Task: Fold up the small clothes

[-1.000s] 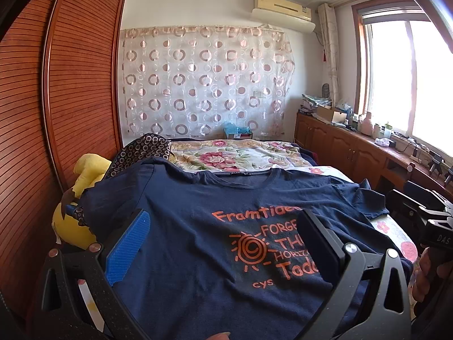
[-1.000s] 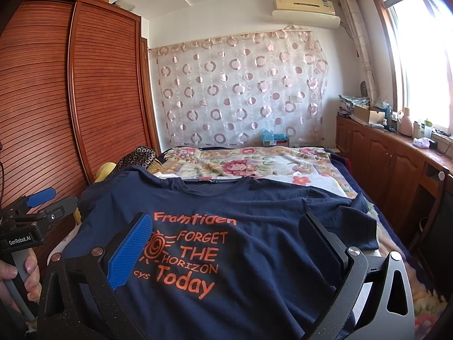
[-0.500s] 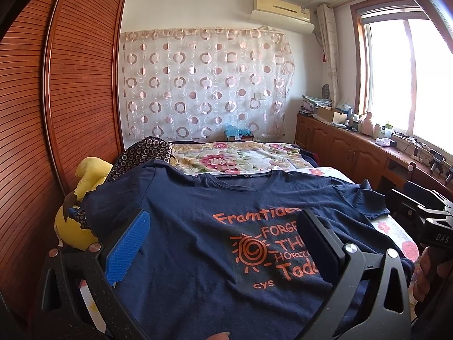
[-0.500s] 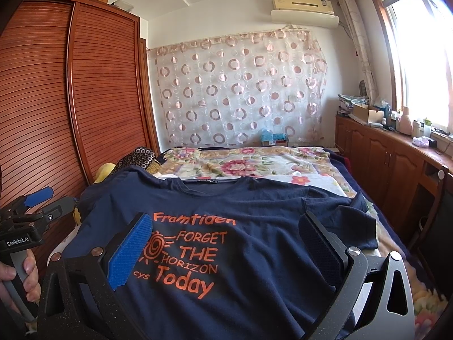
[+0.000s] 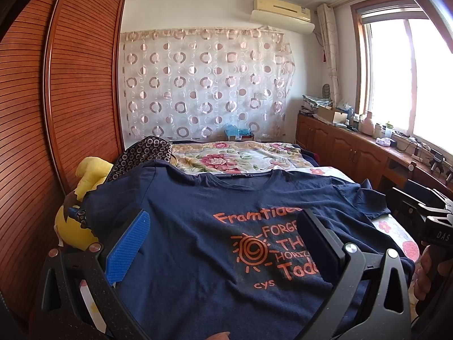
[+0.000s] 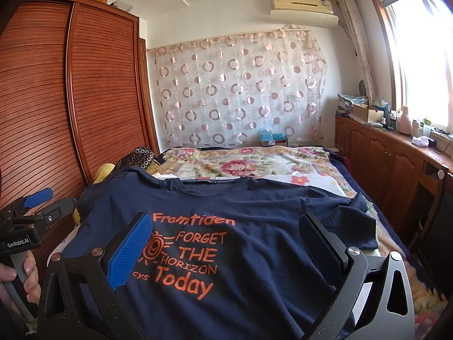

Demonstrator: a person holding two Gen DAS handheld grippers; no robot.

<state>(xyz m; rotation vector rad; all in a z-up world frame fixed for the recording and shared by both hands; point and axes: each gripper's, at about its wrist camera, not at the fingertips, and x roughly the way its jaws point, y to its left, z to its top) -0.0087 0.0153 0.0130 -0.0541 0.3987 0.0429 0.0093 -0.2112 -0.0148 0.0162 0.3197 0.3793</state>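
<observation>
change vs 1 s ago: almost none. left wrist view drifted slightly, shirt print sits a touch lower in frame; right wrist view near identical.
meaning for task: no fold begun. navy t-shirt point(image 6: 254, 226) flat, front up, orange print readable, collar at far end. looks like the aim-and-approach step, not a grasp.
t-shirt location: spread on the bed point(image 6: 396, 243) over the floral bedspread point(image 5: 226, 161); left sleeve draped toward the yellow plush toy point(image 5: 82, 198) at the left edge, right sleeve point(image 6: 356, 221) rumpled near the right edge of the bed.
left gripper point(image 5: 223, 240): fingers spread wide, nothing between them, above the near-left part of the shirt, aimed toward the far wall. contact with cloth: can't tell.
right gripper point(image 6: 226, 243): fingers spread wide too, holding nothing, over the printed chest area, same heading.
left hand point(image 6: 17, 277): wrapped on the handle, seen at left edge of right wrist view; grippers side by side, well apart.
right hand point(image 5: 427, 272): on its handle at right edge of left wrist view.
next move, judged: each claw down onto a hem corner or sleeve edge, pinch, then fold inward.
risk: rumpled right sleeve likely to fold in crooked unless flattened first.
</observation>
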